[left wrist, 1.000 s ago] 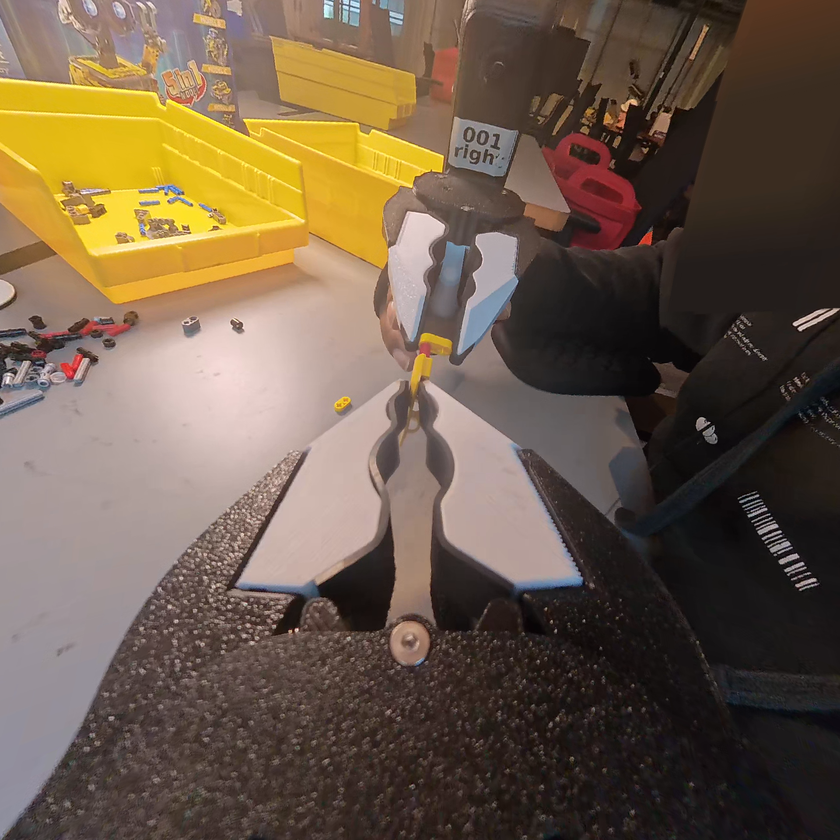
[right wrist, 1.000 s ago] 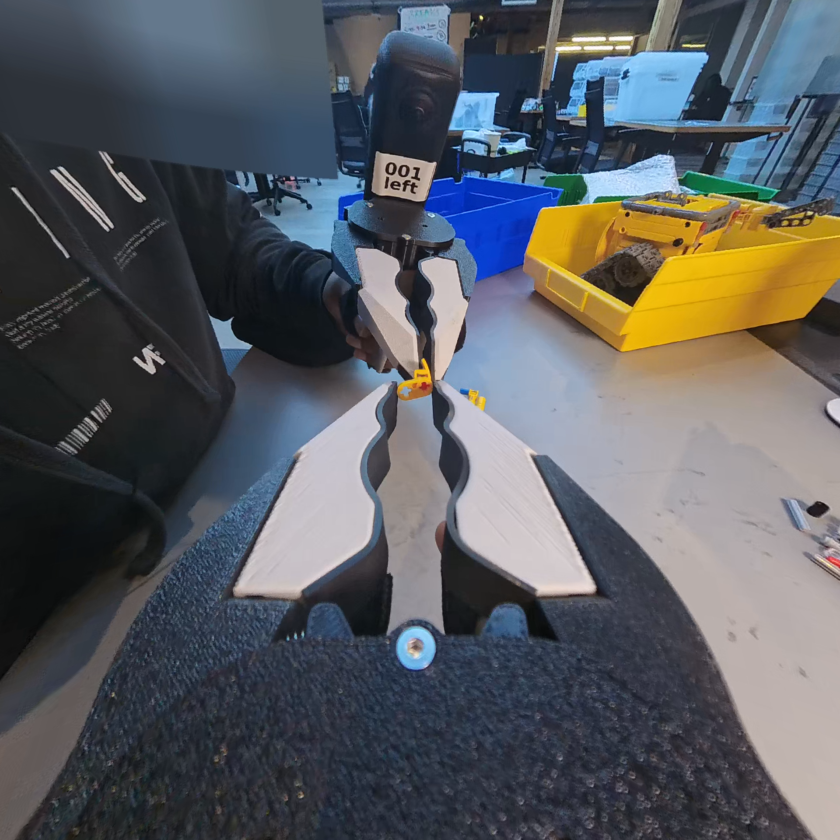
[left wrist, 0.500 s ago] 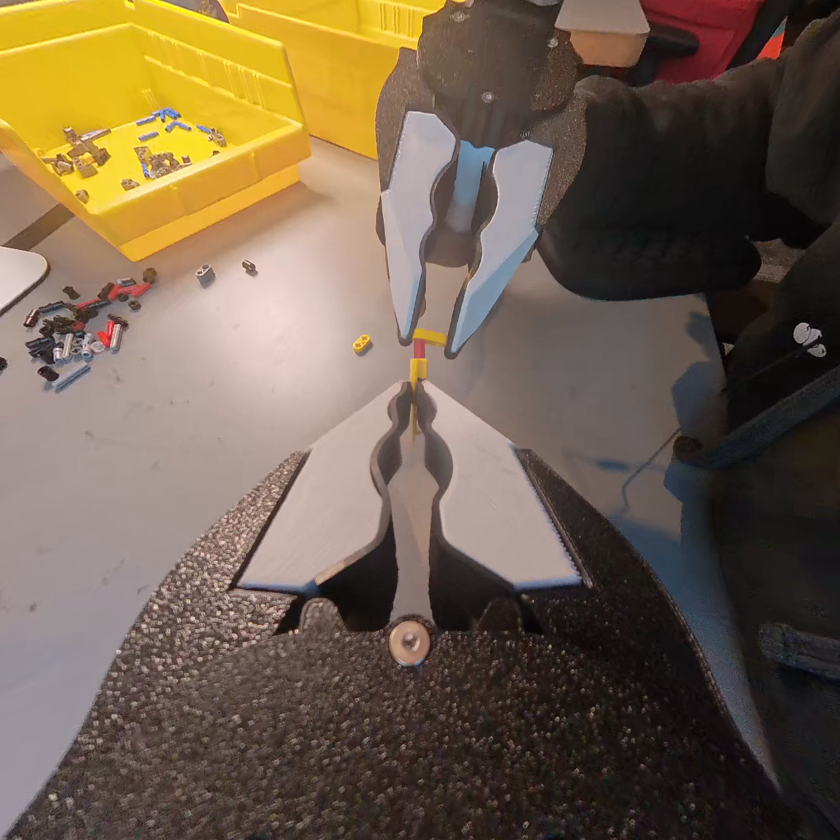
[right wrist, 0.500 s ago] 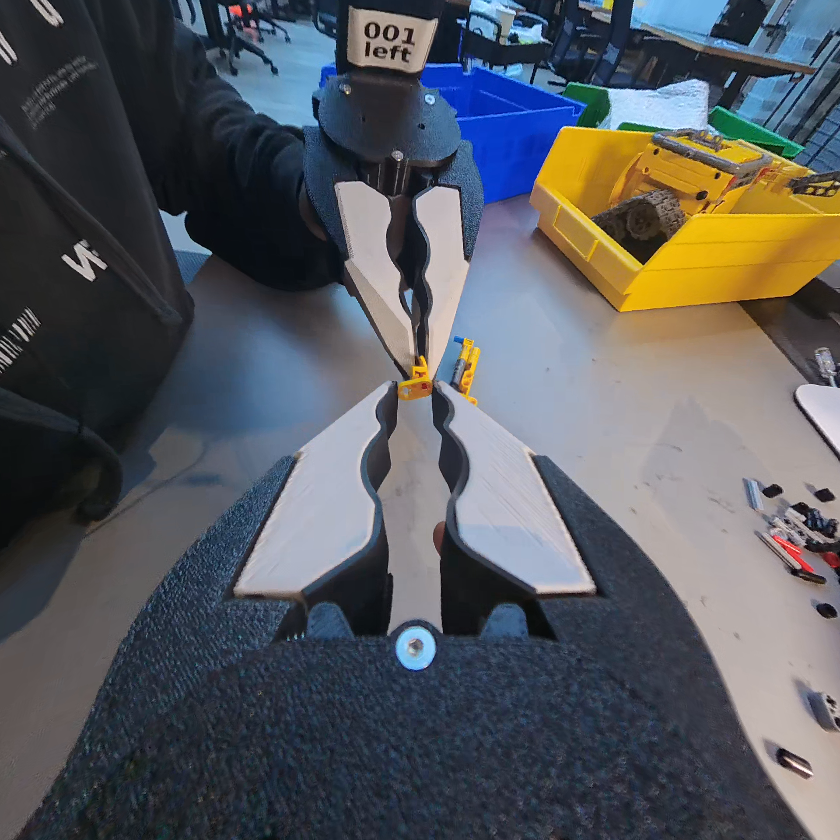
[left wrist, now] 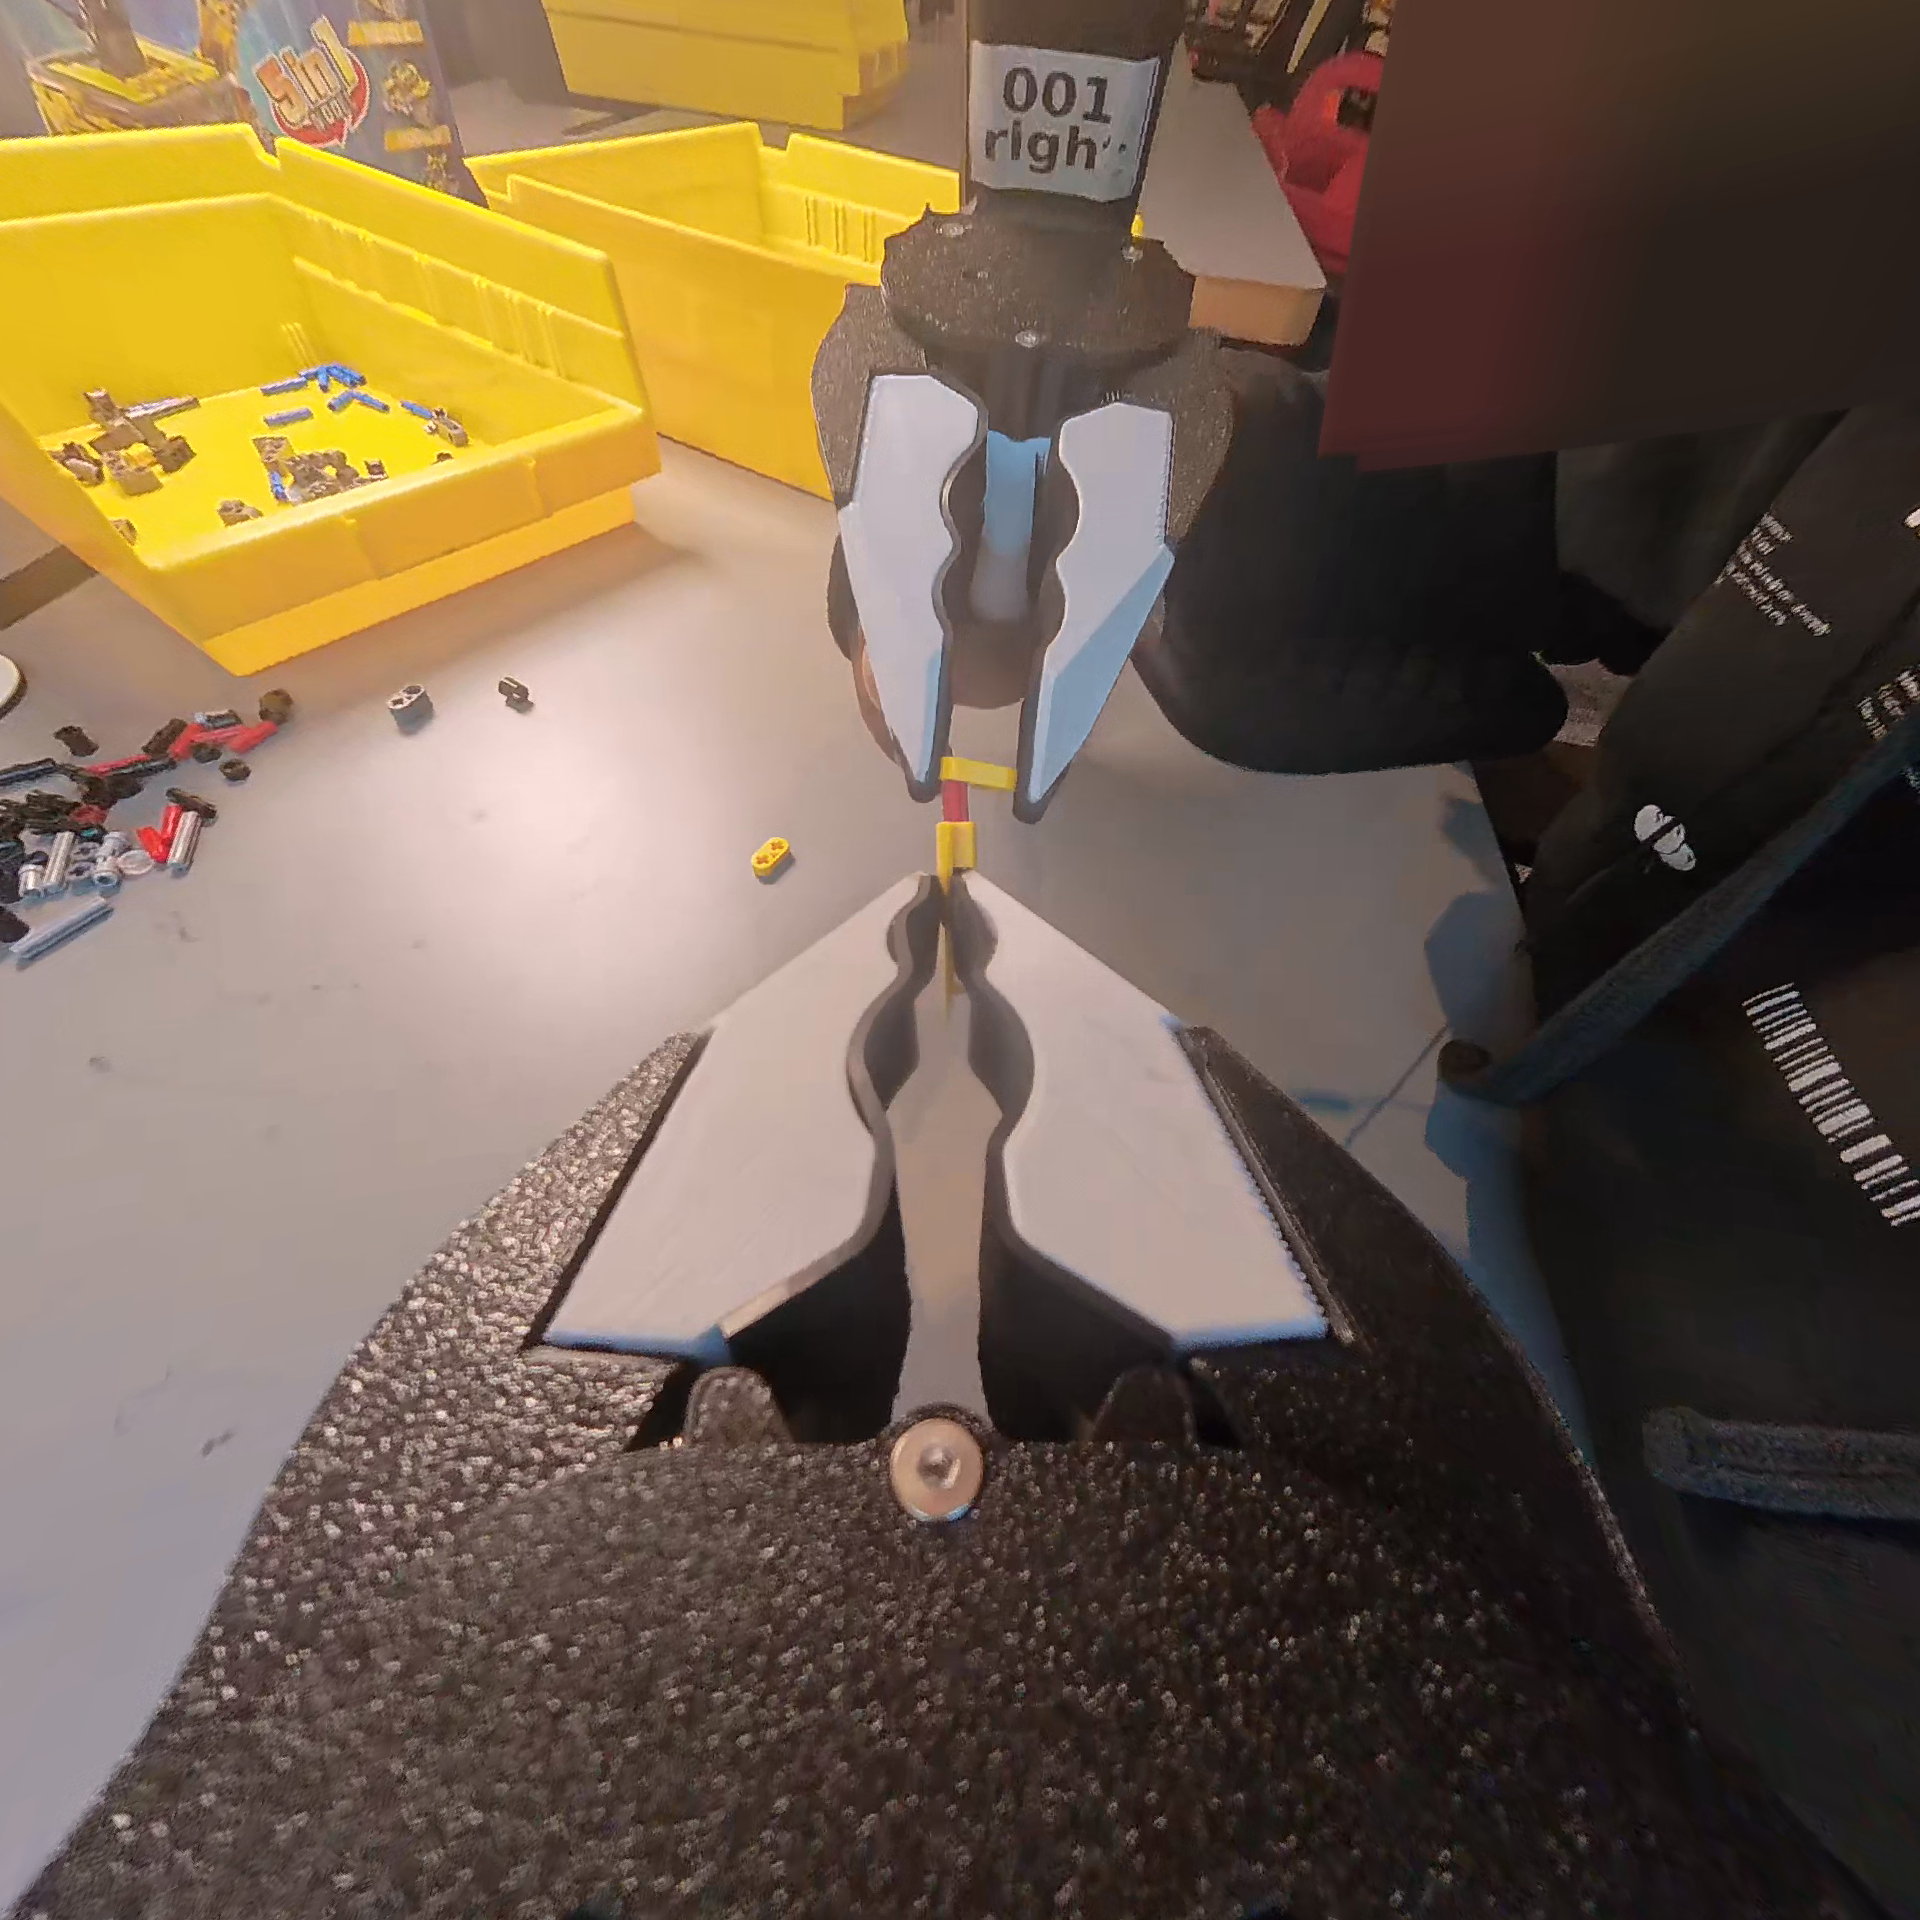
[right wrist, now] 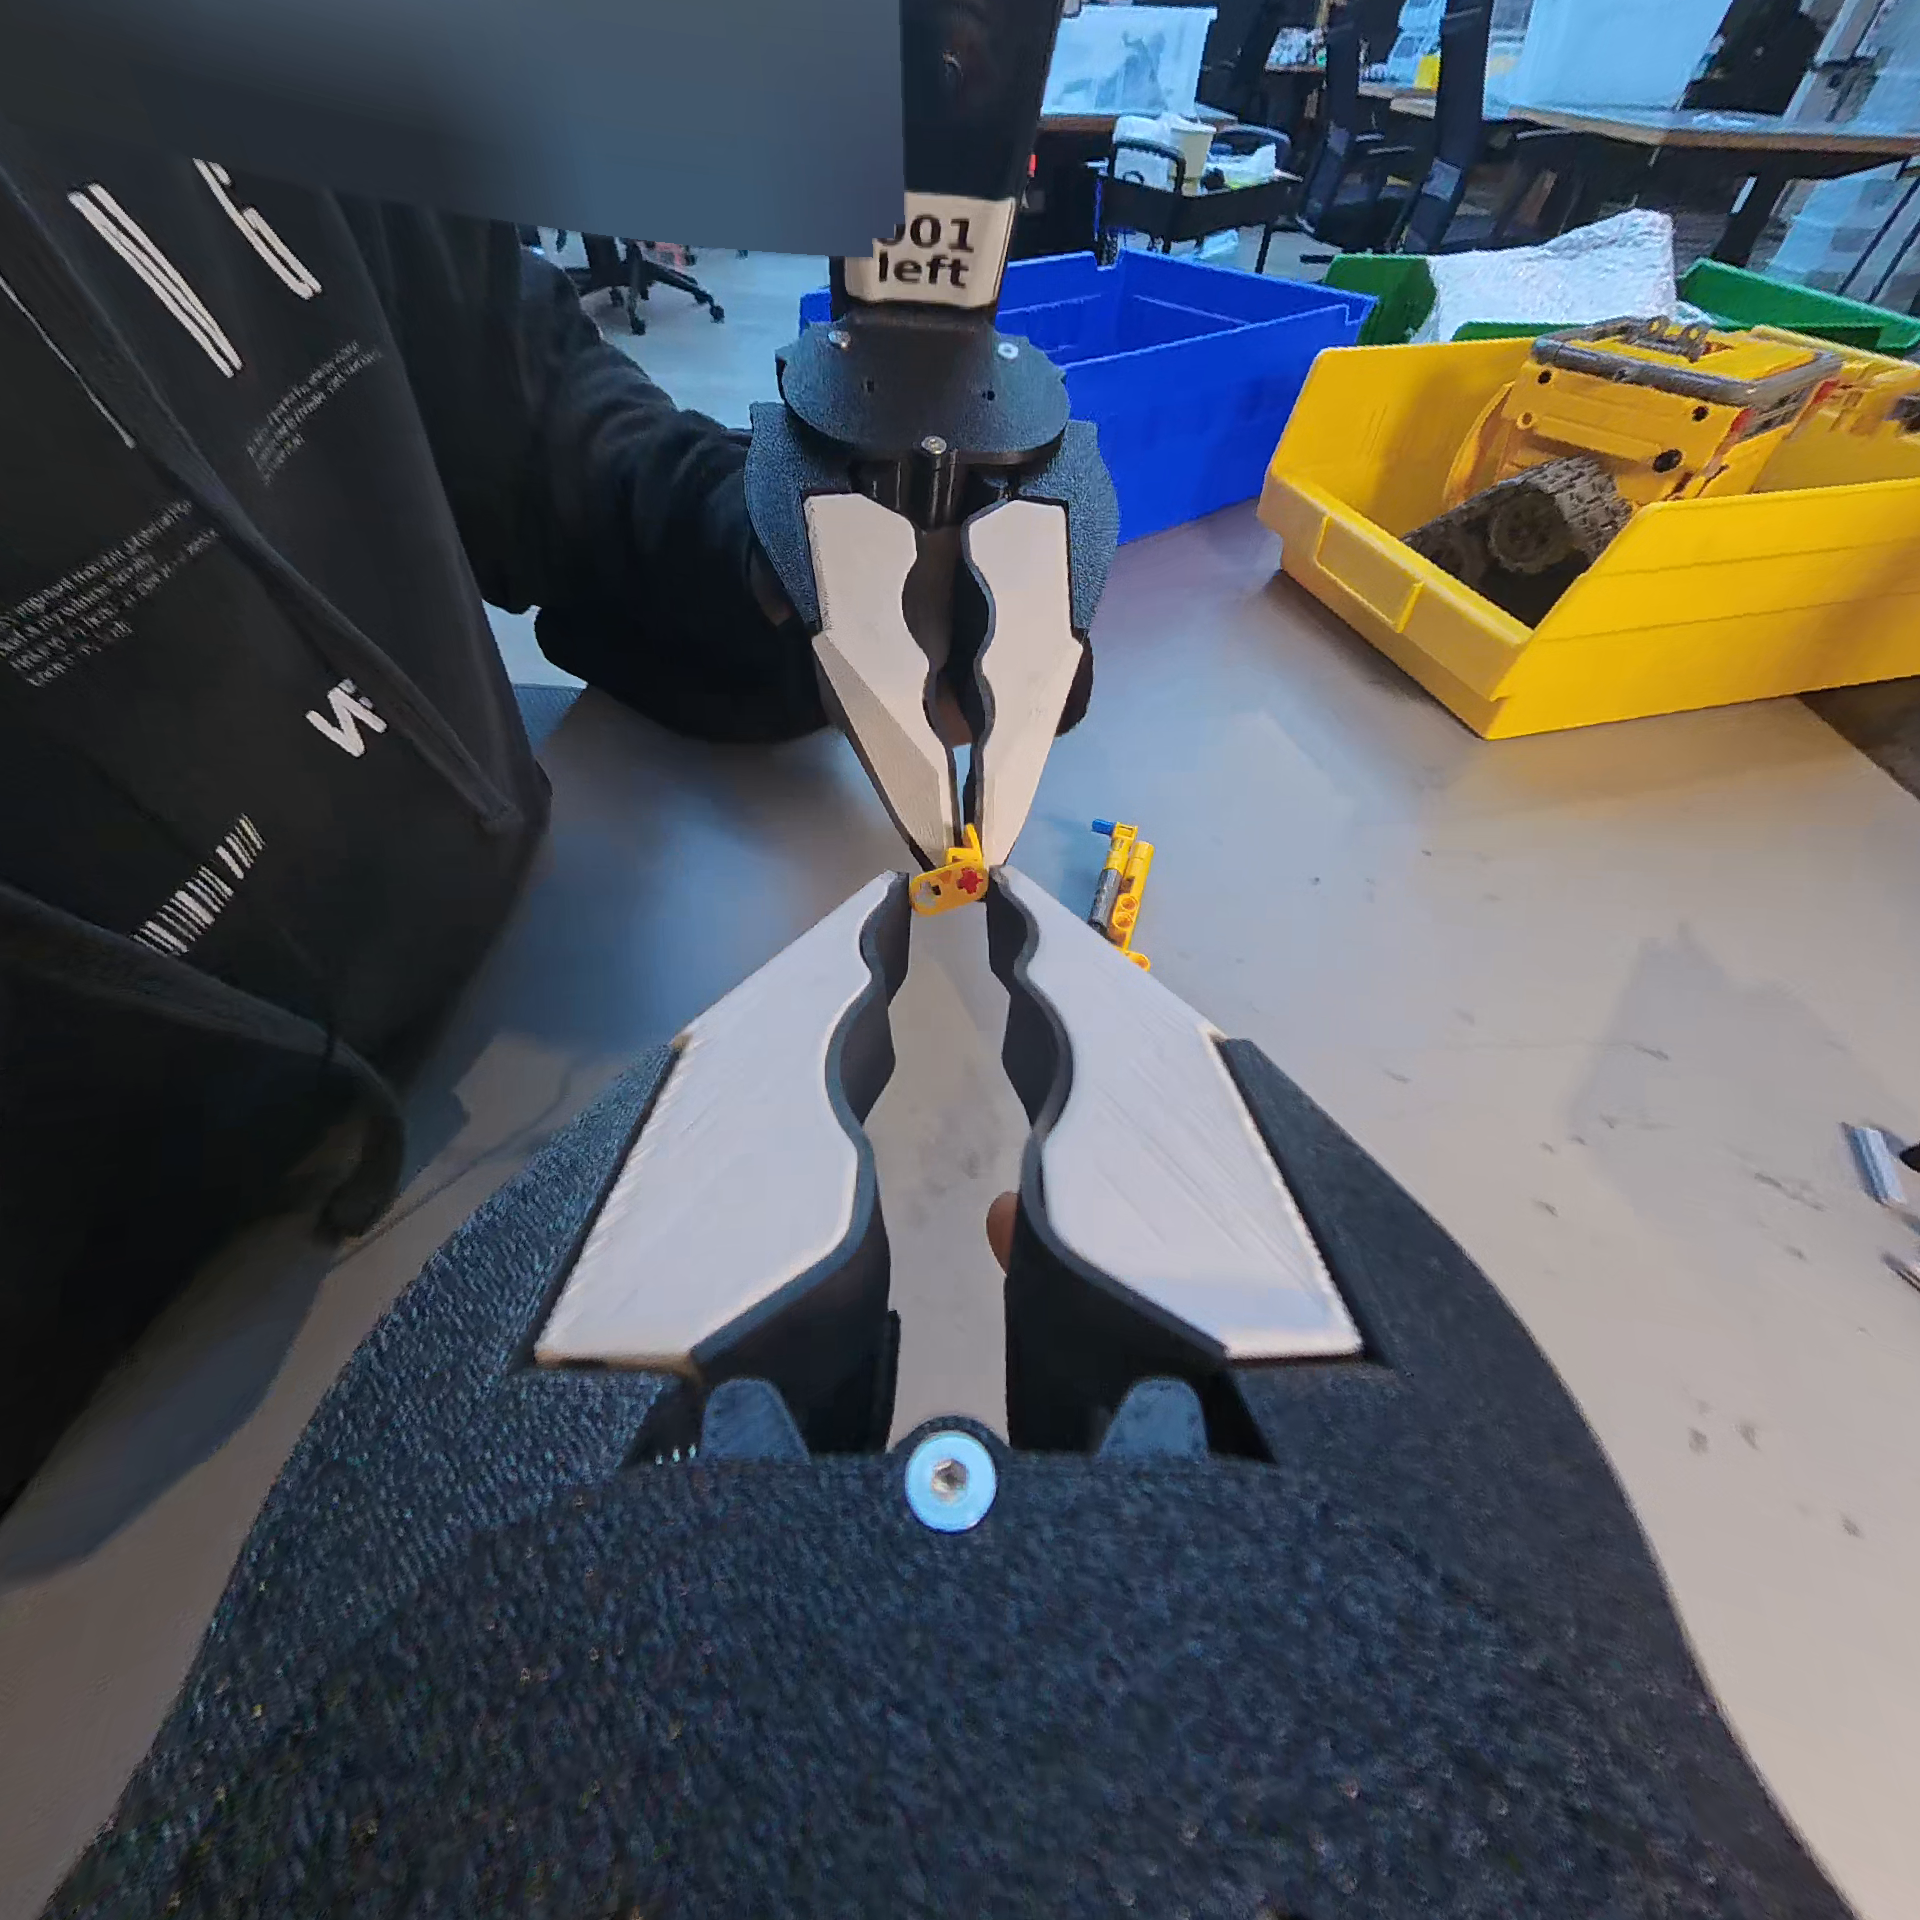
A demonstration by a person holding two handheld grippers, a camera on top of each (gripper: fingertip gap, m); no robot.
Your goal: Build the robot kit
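My left gripper (left wrist: 940, 883) is shut on a thin yellow connector piece (left wrist: 954, 847). Facing it tip to tip, my right gripper (left wrist: 971, 800) is shut on a small yellow beam (left wrist: 977, 774). A short red axle (left wrist: 954, 805) joins the two yellow pieces. In the right wrist view, the right gripper (right wrist: 945, 896) pinches the yellow beam (right wrist: 935, 894), and the red axle end (right wrist: 969, 881) shows in its hole. The left gripper (right wrist: 961, 847) meets it from above. Both are held above the grey table (left wrist: 416, 1039).
Two yellow bins (left wrist: 312, 343) stand at the back left, one holding small parts. Loose parts (left wrist: 114, 800) and a small yellow link (left wrist: 771, 857) lie on the table. A yellow-blue assembly (right wrist: 1122, 894), a yellow bin with a tracked model (right wrist: 1558, 499) and a blue bin (right wrist: 1164, 353) are nearby. A person's black sleeve (left wrist: 1351, 623) is close. Both grippers' tips are close together, under 4 cm apart.
The two yellow pieces have drawn slightly apart, so the red axle now shows between them. Both grippers tilted down and came back up, still shut on their pieces.
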